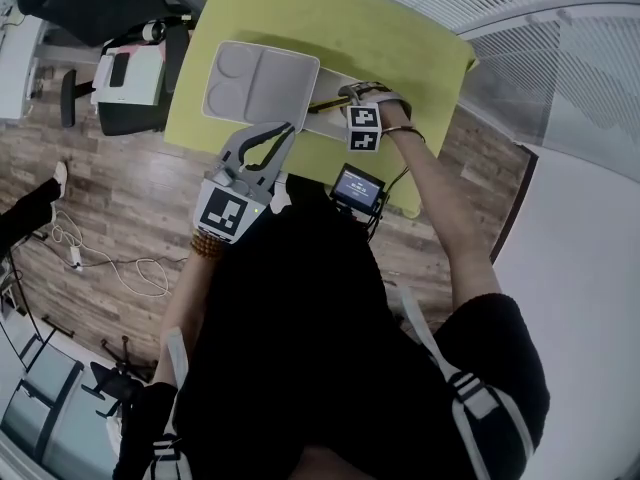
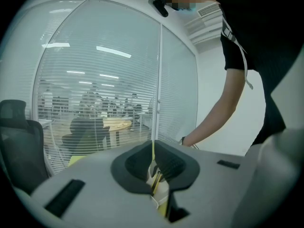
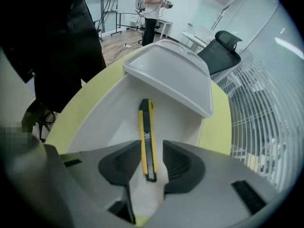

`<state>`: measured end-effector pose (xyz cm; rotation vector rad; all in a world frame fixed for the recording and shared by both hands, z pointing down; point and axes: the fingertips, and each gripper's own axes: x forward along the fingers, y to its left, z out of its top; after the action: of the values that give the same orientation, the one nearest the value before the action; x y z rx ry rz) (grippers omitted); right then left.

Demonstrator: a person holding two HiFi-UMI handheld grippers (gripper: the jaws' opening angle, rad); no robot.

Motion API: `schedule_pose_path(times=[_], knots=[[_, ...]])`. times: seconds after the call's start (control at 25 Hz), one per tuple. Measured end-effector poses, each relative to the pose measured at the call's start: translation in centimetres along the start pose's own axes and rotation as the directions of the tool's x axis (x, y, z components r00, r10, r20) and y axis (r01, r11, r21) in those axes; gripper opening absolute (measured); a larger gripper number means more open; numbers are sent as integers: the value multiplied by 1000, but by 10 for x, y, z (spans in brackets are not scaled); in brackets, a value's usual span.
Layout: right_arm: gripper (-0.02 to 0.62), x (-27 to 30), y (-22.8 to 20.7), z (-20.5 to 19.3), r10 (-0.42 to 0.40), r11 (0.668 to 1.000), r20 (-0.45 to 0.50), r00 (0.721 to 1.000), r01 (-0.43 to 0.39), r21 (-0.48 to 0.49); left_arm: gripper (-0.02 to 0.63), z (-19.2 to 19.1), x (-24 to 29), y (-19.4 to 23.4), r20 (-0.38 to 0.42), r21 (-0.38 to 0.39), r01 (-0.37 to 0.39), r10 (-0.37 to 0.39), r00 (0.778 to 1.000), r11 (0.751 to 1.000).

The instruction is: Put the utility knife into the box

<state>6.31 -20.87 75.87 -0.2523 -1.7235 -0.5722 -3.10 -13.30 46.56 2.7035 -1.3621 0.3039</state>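
On yellow-green table point(image 1: 400, 38): white box point(image 3: 102, 115) | wood-plank floor point(image 1: 130, 203) | blinds point(image 1: 565, 63) beyond

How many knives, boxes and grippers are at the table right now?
knife: 1
box: 1
grippers: 2 (left gripper, right gripper)
Total: 4
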Motion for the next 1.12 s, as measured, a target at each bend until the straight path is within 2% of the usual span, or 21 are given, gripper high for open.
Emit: schedule_pose_path(times=[0.12,0.24,0.4,0.56,0.64,0.8,0.96,1.12], knots=[[140,-18,-8,4,-17,998,38,999,14,58,23,5,4,-1,20,0,22,-22,1000,1000],[137,-41,-21,6,-78,991,66,995,71,111,23,13,7,-3,29,15,48,-48,998,999],[124,-68,-29,14,-123,975,124,985,97,198,23,20,14,0,49,29,67,-68,996,997],[115,-89,-34,16,-190,951,144,971,146,273,23,24,20,4,51,38,82,-84,995,996],[106,-102,-41,16,-240,925,172,956,170,341,23,28,24,10,53,43,76,-78,996,996],[98,-133,-51,15,-368,841,202,908,232,488,23,31,34,27,34,32,6,-7,999,999],[87,-166,-57,16,-474,780,176,863,319,539,23,39,41,36,45,27,-20,19,999,999],[83,-198,-69,24,-553,721,174,815,363,590,23,46,46,40,64,32,-18,16,998,999]])
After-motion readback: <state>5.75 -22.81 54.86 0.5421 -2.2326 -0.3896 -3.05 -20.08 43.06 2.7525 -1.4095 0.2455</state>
